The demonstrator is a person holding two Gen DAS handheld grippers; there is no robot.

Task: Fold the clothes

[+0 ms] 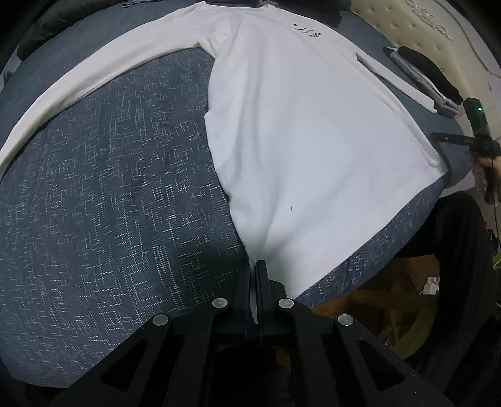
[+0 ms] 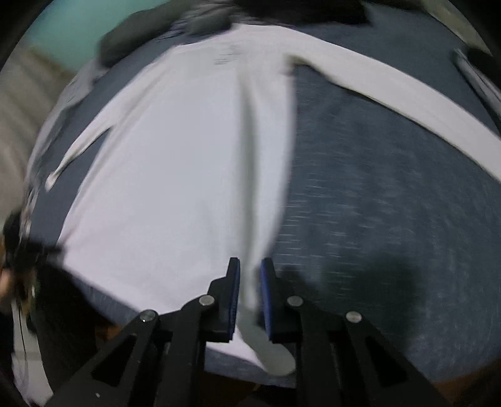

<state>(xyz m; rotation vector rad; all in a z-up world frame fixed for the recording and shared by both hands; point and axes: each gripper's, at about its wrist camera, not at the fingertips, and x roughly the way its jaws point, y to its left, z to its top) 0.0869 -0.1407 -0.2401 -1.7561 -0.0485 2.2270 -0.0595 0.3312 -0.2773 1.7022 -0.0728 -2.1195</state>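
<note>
White long-sleeved shirt (image 1: 297, 125) lies flat on the bed (image 1: 109, 188), light, limp and crease-prone; left gripper (image 1: 256, 266) and right gripper (image 2: 250, 275) each pinch a bottom hem corner, suitable holds.

- Bed cover (image 1: 103, 175): dark blue-grey weave with pale flecks, fills most of both views.
- Headboard (image 1: 416, 28): cream, button-tufted, carved trim, top right in the left wrist view.
- Floor (image 1: 385, 300): brownish wood tone past the bed edge, dim.
- Wall (image 2: 65, 28): teal patch top left in the right wrist view, blurred.
- Light: low, indoor.
</note>
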